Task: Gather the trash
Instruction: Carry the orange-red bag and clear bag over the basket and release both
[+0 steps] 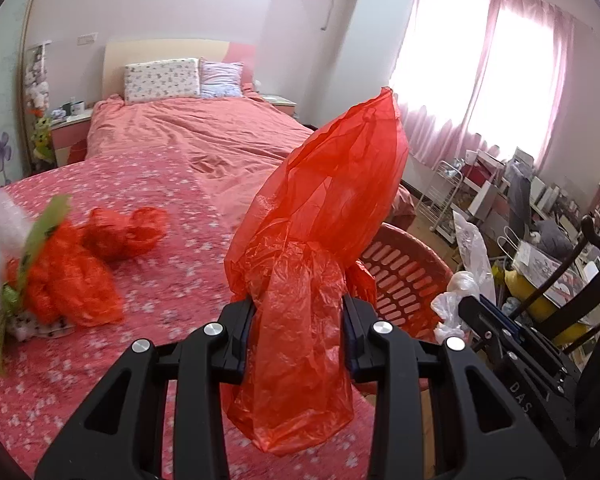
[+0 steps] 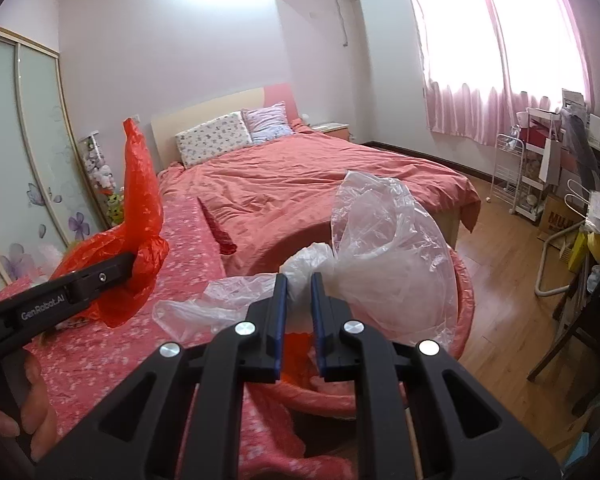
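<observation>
Two tongs (image 1: 300, 320) (image 2: 299, 300) gripping bags, basket rim (image 1: 416, 236) just ahead

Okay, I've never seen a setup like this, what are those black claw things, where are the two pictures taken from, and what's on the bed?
No robot here: a person holds a black two-finger clamp in each hand, with a camera on each looking along its fingers. One picture comes from the left gripper, clamped on a crinkled red plastic bag. The other comes from the right gripper, clamped on a clear plastic bag. On the pink flowered bedspread lie more crumpled red bags. Beside the bed stands a pink slotted plastic basket, probably for the trash.
</observation>
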Available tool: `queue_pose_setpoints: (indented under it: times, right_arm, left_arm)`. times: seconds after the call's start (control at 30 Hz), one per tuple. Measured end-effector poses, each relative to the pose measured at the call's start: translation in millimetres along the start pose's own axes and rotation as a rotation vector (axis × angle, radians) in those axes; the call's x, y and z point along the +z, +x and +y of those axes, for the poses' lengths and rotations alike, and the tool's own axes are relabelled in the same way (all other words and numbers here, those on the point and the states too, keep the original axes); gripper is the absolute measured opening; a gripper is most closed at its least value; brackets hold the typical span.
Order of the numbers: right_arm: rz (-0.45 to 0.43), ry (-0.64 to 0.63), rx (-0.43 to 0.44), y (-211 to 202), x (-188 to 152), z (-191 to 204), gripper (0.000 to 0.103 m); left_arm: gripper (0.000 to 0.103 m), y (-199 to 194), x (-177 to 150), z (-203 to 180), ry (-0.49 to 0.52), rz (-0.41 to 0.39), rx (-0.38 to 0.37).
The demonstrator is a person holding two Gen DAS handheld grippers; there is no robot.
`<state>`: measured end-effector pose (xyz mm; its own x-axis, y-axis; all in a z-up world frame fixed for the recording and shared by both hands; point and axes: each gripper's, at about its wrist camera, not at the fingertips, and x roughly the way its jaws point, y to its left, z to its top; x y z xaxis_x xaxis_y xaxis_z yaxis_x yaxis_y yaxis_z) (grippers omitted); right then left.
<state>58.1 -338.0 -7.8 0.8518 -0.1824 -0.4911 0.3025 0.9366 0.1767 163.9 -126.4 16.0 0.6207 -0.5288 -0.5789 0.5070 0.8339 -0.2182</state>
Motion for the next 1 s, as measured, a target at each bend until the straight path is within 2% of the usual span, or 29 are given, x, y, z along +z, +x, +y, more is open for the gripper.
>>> queue_pose_setpoints:
  times: [0.57,0.63,0.77,0.8,0.9,1.0]
  right_arm:
    - [0.009,0.037,-0.056,37,-1,-32,0.013]
    - [0.009,0.043,-0.056,42,1,-38,0.016]
    - [0.020,0.067,-0.055,54,2,-43,0.019]
    - [0.023,0.070,-0.056,55,2,-45,0.022]
    - [0.030,0.082,-0.061,58,0,-49,0.030]
    - [0.031,0.084,-0.069,56,-4,-48,0.036]
  left_arm:
    - [0.035,52,6,-44,0.072,0.062,-0.062]
    - [0.037,59,7,-45,0.072,0.072,-0.061]
    - [0.051,68,6,-43,0.062,0.090,-0.040]
    - [0.054,69,5,-41,0.057,0.093,-0.038]
    - [0.060,69,2,-36,0.041,0.105,-0.033]
    - [0.062,68,0,-31,0.033,0.118,-0.024]
